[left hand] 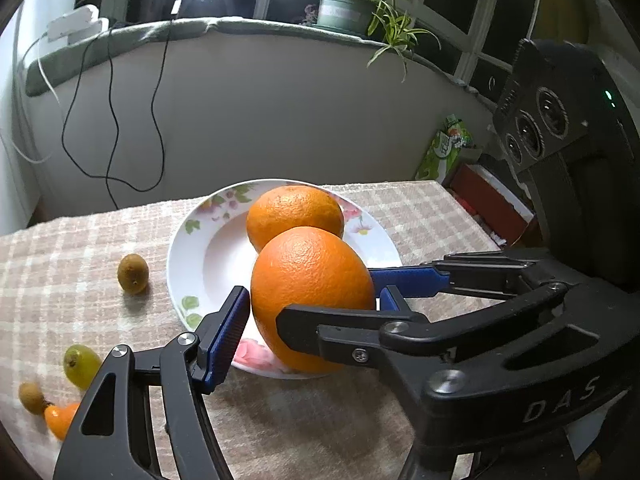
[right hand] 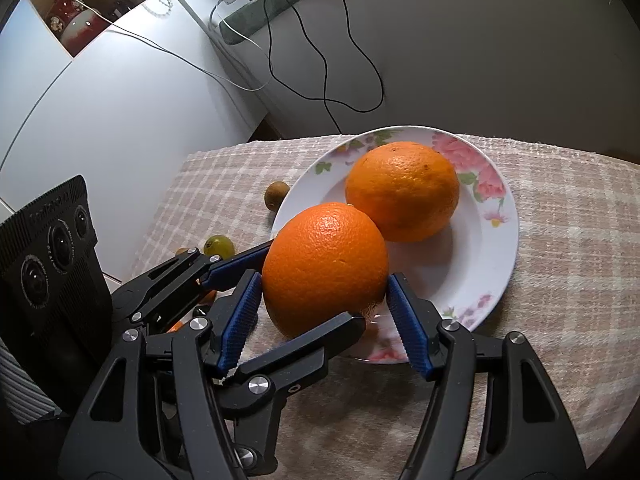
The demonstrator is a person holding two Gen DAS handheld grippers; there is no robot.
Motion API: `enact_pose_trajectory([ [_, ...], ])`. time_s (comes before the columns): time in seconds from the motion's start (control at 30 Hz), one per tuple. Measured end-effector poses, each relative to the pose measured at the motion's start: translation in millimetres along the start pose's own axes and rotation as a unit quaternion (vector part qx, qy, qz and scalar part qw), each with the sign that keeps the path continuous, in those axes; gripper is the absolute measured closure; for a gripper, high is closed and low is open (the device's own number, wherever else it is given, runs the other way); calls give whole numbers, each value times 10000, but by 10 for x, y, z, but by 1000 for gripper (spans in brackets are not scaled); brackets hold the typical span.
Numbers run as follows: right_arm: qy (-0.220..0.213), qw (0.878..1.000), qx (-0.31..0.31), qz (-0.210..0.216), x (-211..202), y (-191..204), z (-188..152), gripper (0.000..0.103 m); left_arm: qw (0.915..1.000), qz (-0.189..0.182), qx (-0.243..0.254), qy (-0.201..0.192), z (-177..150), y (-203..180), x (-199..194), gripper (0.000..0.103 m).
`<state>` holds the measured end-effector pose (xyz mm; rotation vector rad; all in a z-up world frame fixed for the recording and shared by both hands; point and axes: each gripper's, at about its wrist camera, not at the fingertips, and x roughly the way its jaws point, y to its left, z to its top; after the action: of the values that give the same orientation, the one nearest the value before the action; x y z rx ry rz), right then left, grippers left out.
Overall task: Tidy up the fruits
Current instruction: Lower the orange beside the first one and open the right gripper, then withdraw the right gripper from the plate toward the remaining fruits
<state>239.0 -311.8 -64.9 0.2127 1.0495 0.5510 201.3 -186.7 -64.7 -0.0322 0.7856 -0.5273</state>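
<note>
Near orange (left hand: 312,296): I have it pinched from 4 sides, hanging over the front rim of the plate (left hand: 188,248).
Right gripper (right hand: 324,304): its blue fingers (right hand: 240,316) are clamped on the orange's flanks, carrying the weight as far as I can judge.
Left gripper (left hand: 310,294): fingers (left hand: 226,332) sit against the same fruit crosswise, the pads touching the peel (a second hold, I think, to stop a heavy round thing rolling out).
Far orange (right hand: 402,190): already resting in the plate, touching the held one.
Small fruits: a brown one (left hand: 133,273) beside the plate, a green one (left hand: 81,365) nearer the table (left hand: 360,412) edge, not yet gathered.
Next, in my judgement: lower, then release.
</note>
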Motion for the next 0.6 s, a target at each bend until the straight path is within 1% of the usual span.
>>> enact_pose_trajectory([
  [0.07,-92,9999,-30,-120,-32,10,3,33,10000,46,25,-38,6,-6,-45,35],
  [0.1,-159,9997,-33,-206,-63,14,9,29,10000,62,30,-35,8,8,-57,35],
  [0.17,-254,9993,-5,-257,-115,16,19,26,9999,95,22,-48,4,25,-100,35],
  [0.23,-317,9992,48,-244,-181,-12,21,25,9999,118,12,-69,-7,44,-154,35],
  [0.4,-492,9981,79,-360,-350,-8,-33,25,9997,207,41,-139,-57,84,-330,35],
  [0.6,-685,9958,-127,-585,-522,131,-186,25,9991,298,60,-299,-181,185,-640,35],
])
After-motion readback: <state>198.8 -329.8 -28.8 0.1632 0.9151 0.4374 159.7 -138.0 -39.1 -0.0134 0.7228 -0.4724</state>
